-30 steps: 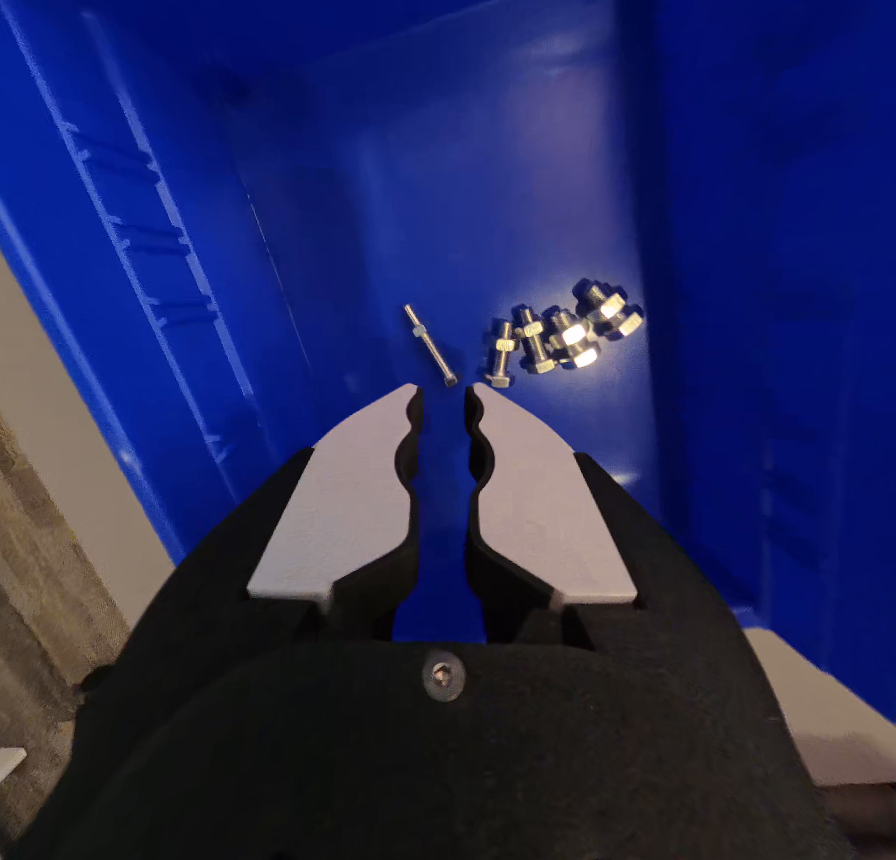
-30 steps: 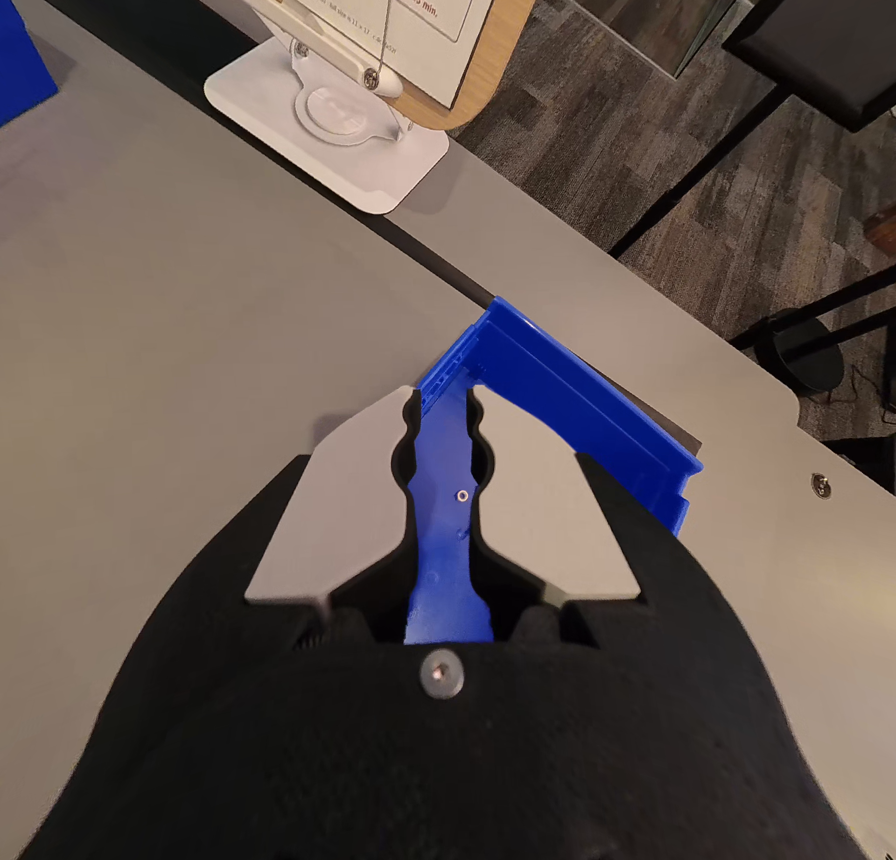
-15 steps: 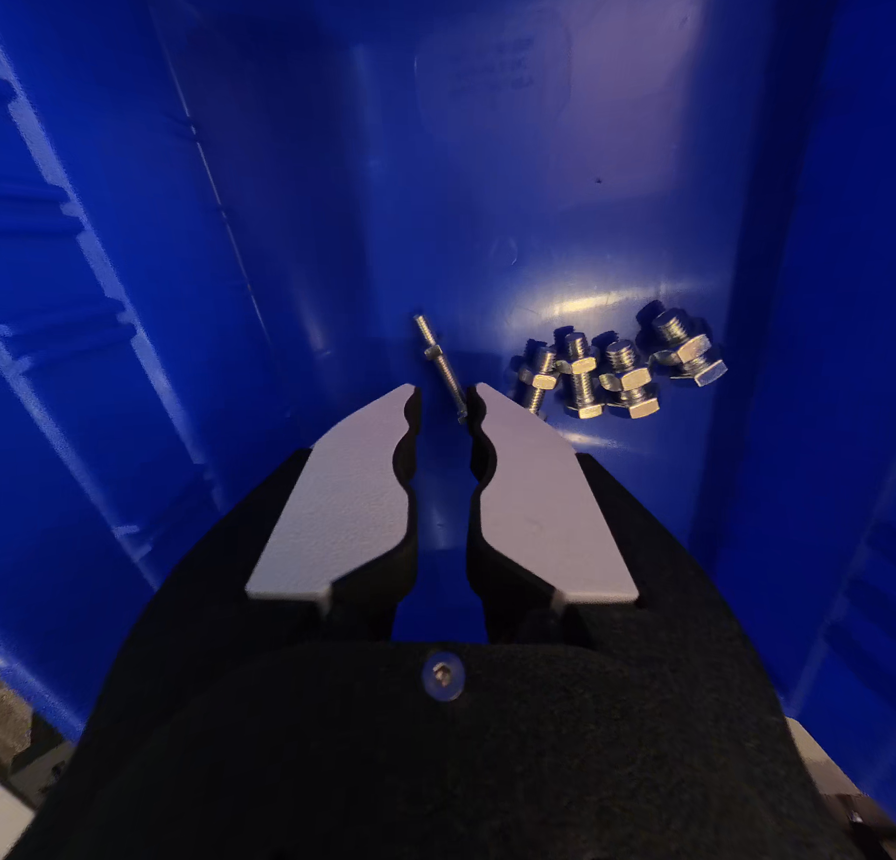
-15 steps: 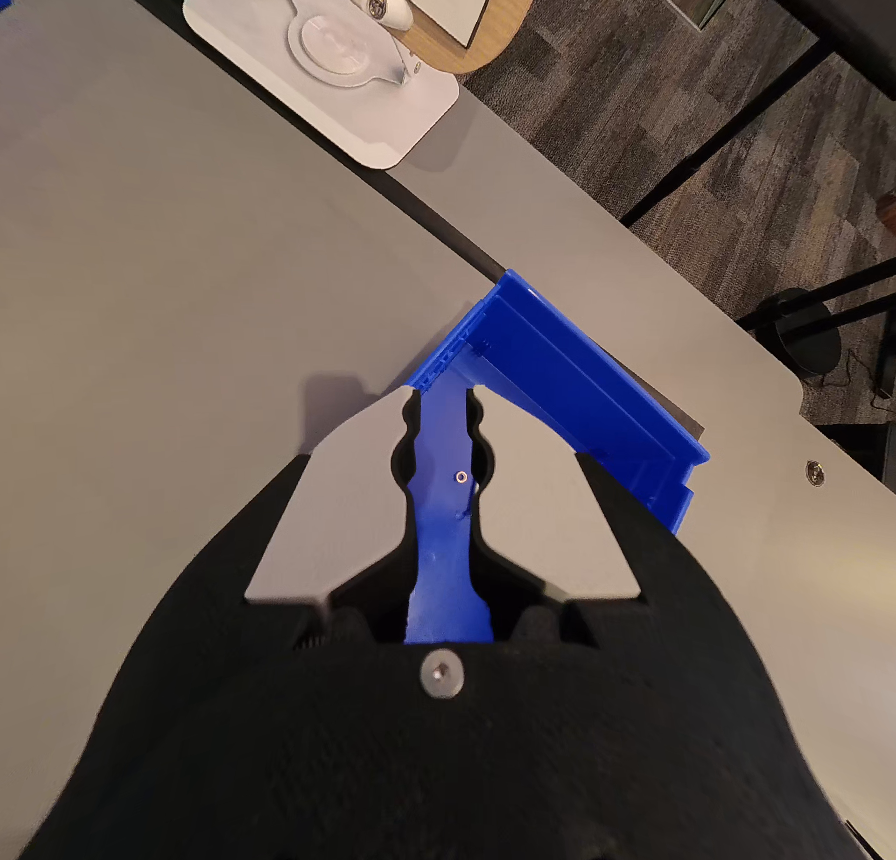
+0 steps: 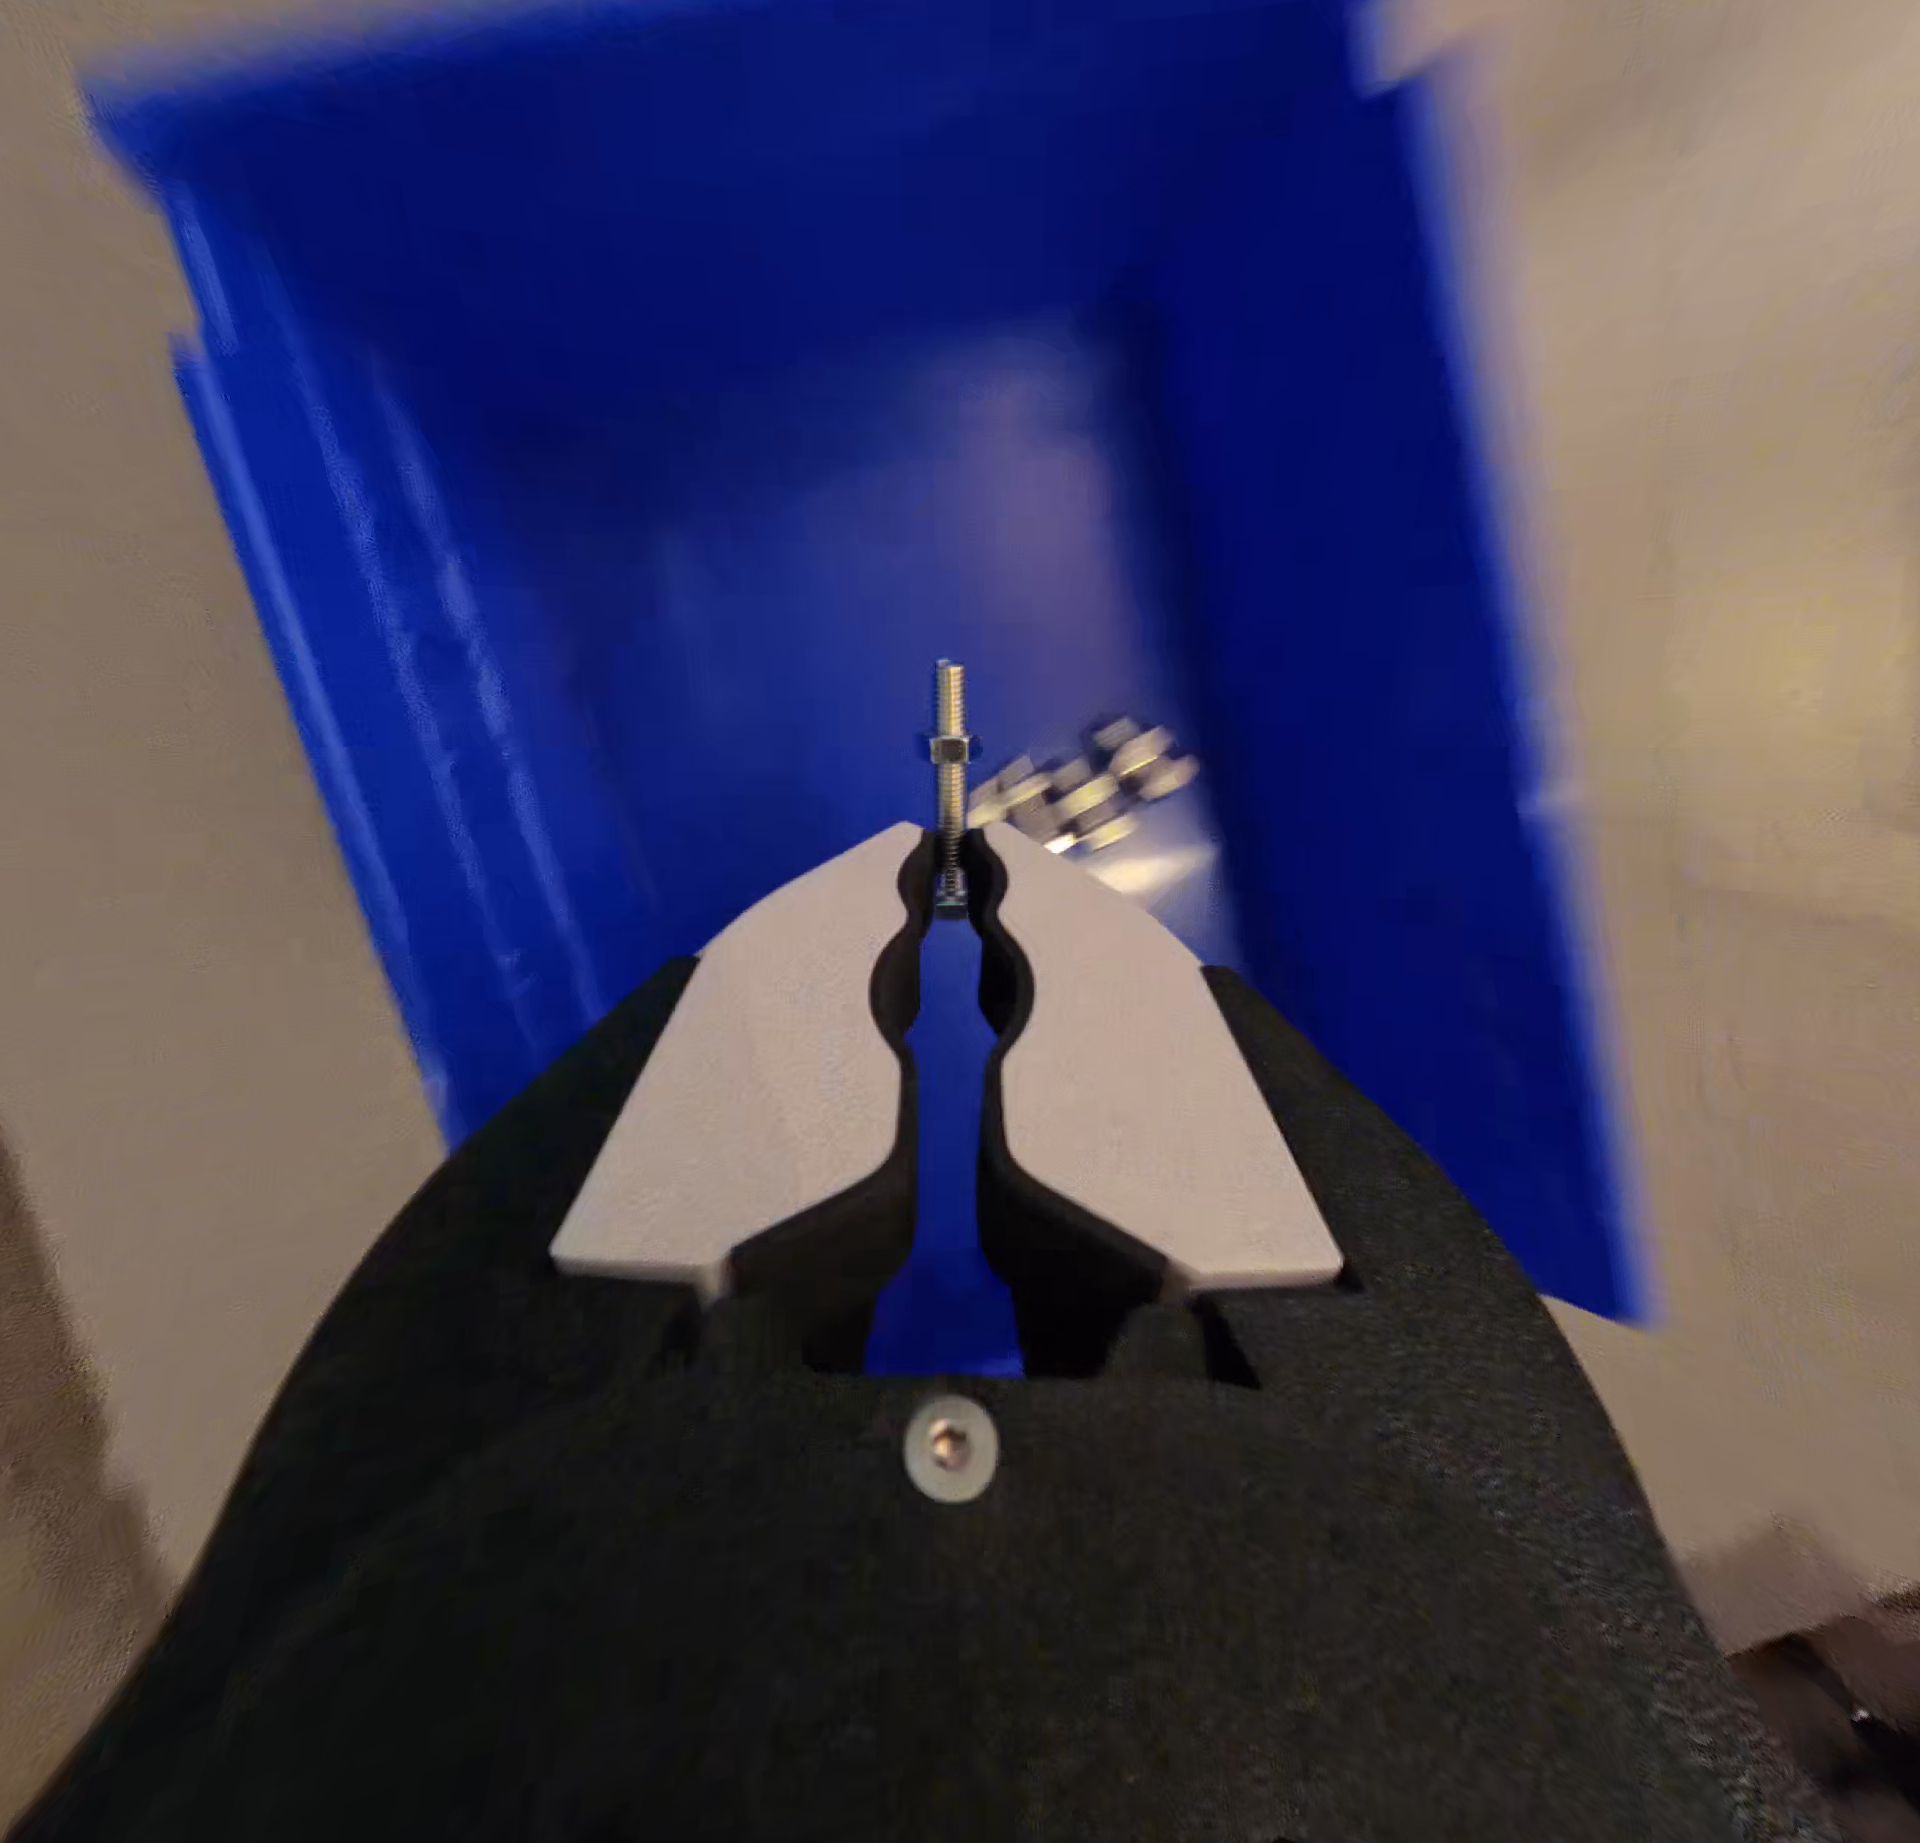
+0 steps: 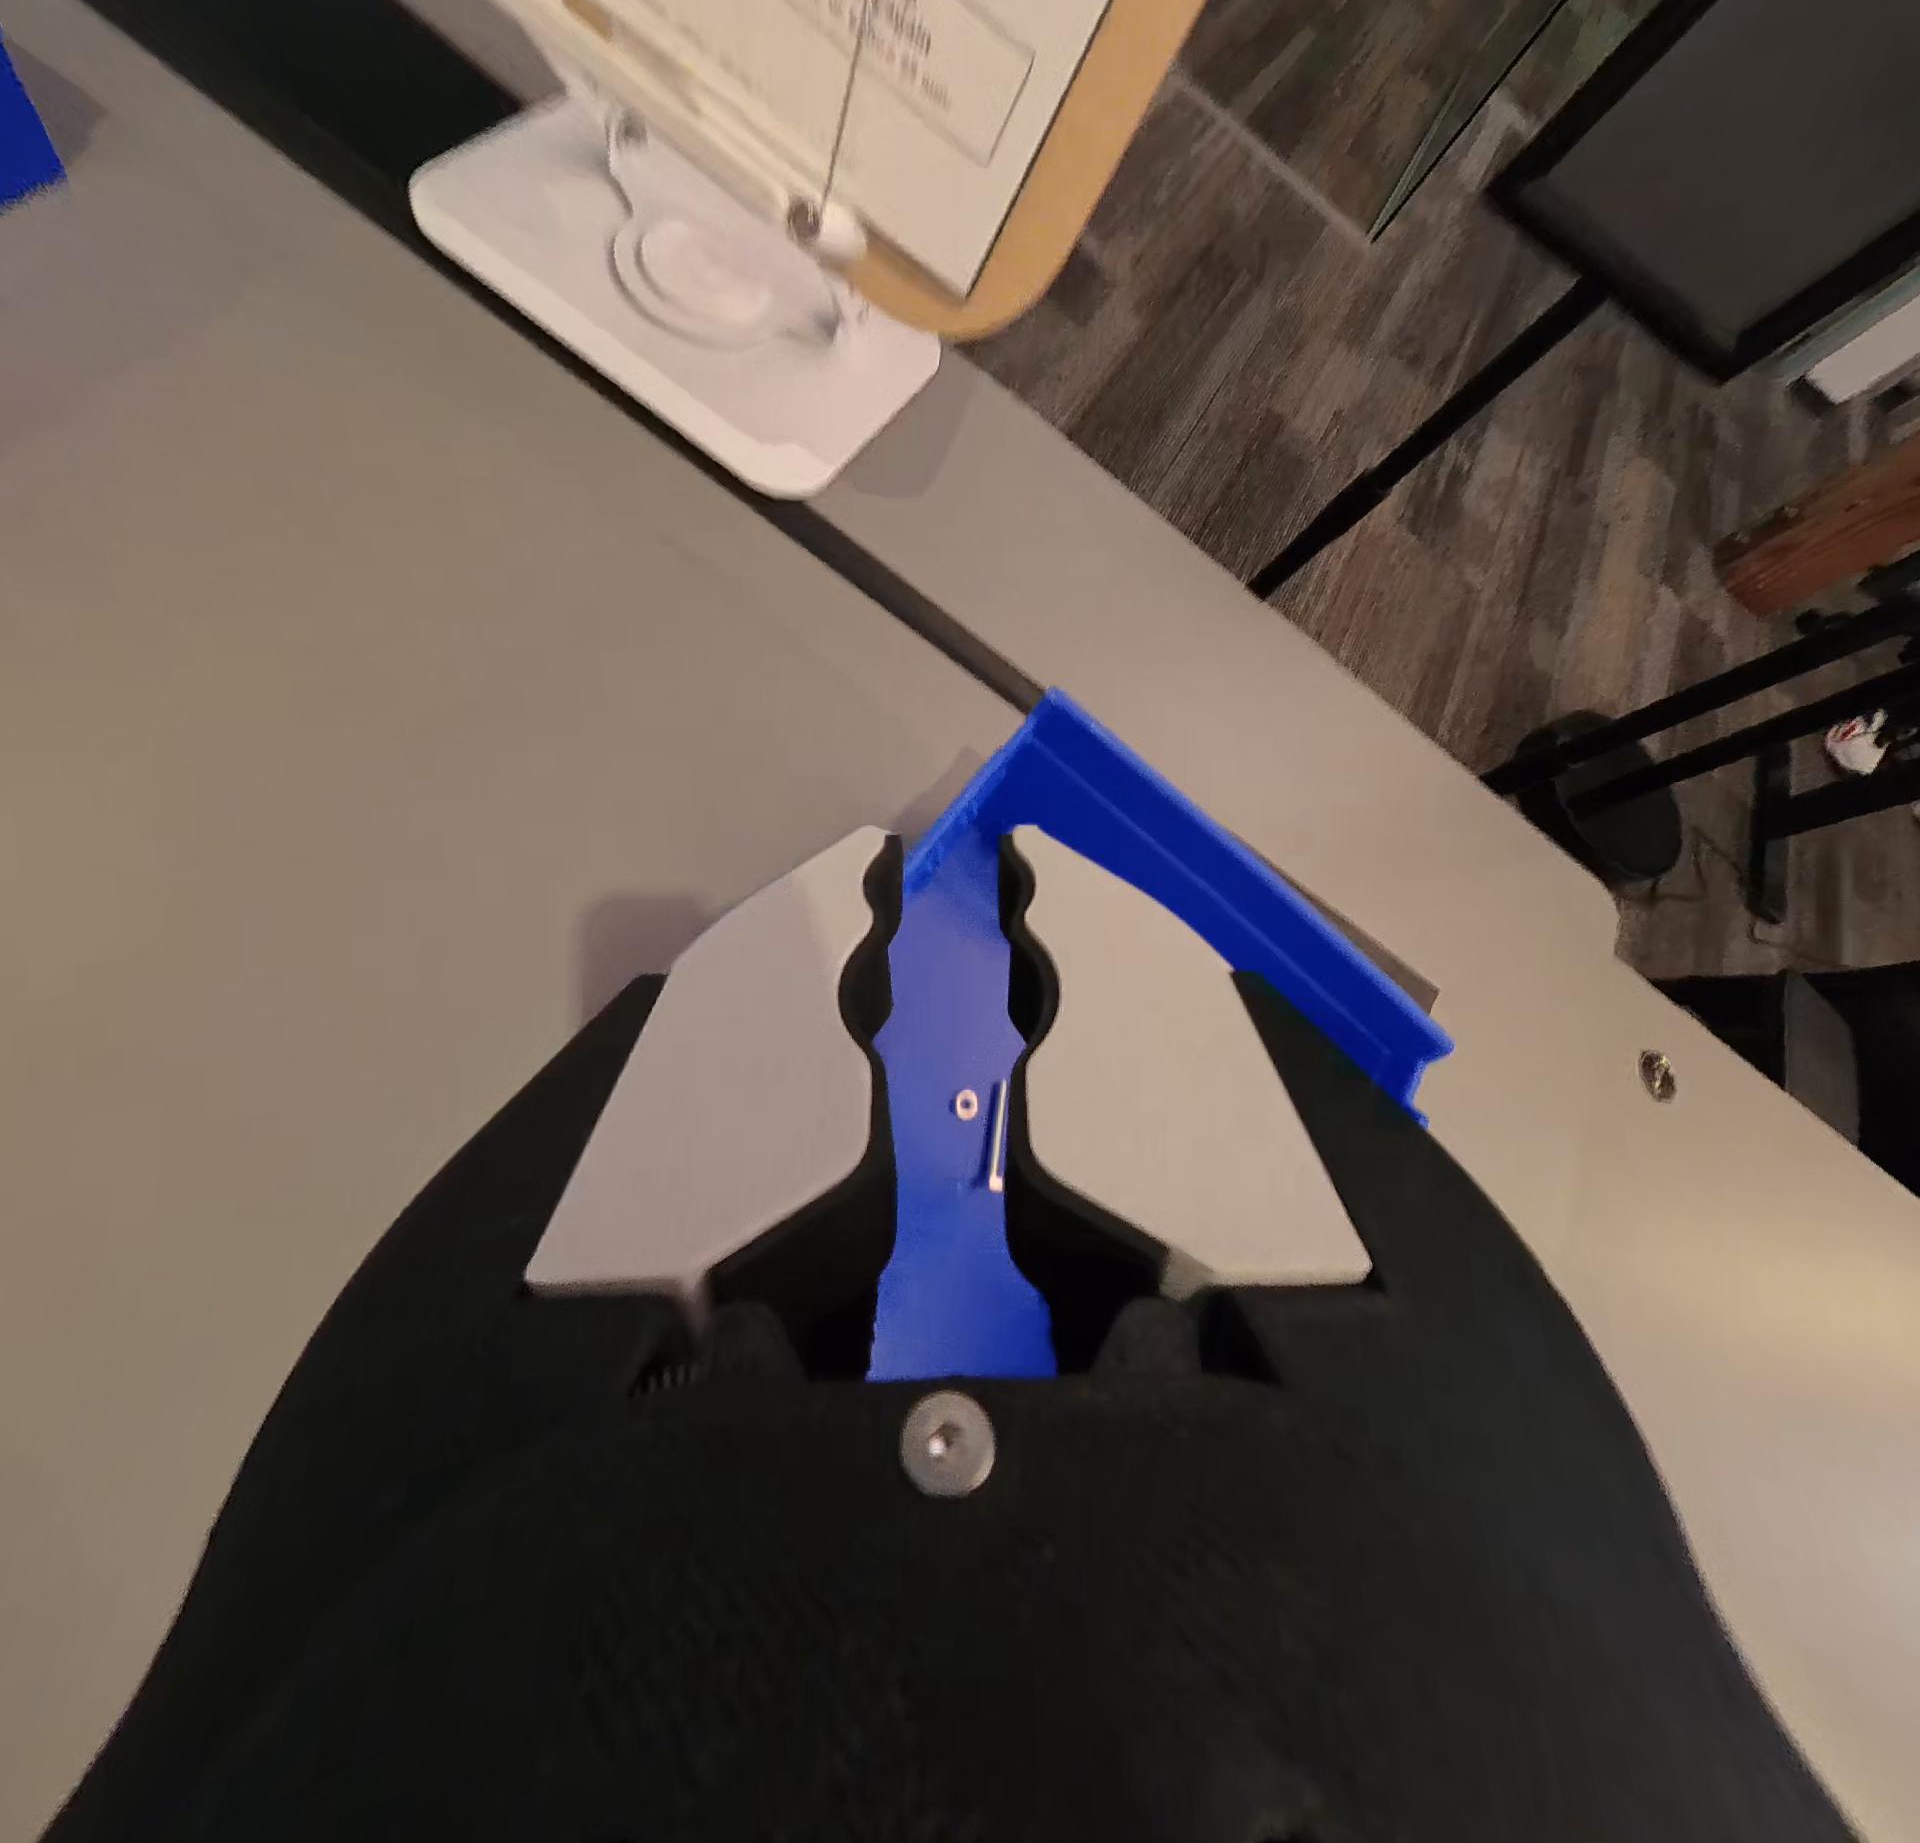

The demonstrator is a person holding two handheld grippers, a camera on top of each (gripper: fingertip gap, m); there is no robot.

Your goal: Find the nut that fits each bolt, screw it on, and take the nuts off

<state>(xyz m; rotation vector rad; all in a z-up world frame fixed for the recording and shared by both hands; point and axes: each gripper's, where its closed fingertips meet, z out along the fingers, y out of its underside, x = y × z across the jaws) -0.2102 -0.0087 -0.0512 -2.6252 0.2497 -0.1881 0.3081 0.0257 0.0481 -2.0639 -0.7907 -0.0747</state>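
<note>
In the left wrist view my left gripper is shut on the head end of a thin long bolt with a small nut threaded partway up it. The bolt sticks straight out from the fingertips, above a large blue bin. Several thicker bolts with nuts lie blurred on the bin floor. In the right wrist view my right gripper is open and empty above a smaller blue bin. A small nut and a thin bolt lie on its floor between the fingers.
The bins stand on a grey table. A white stand with a wood-framed sign is at the table's far edge. Beyond the edge are dark carpet and black furniture legs. A corner of another blue bin shows at far left. Spacing between my two grippers at the tips: around 55 cm.
My left gripper closed on the thin bolt and lifted it up out of the large bin. The right gripper shifted slightly over the small bin, where a thin bolt now shows.
</note>
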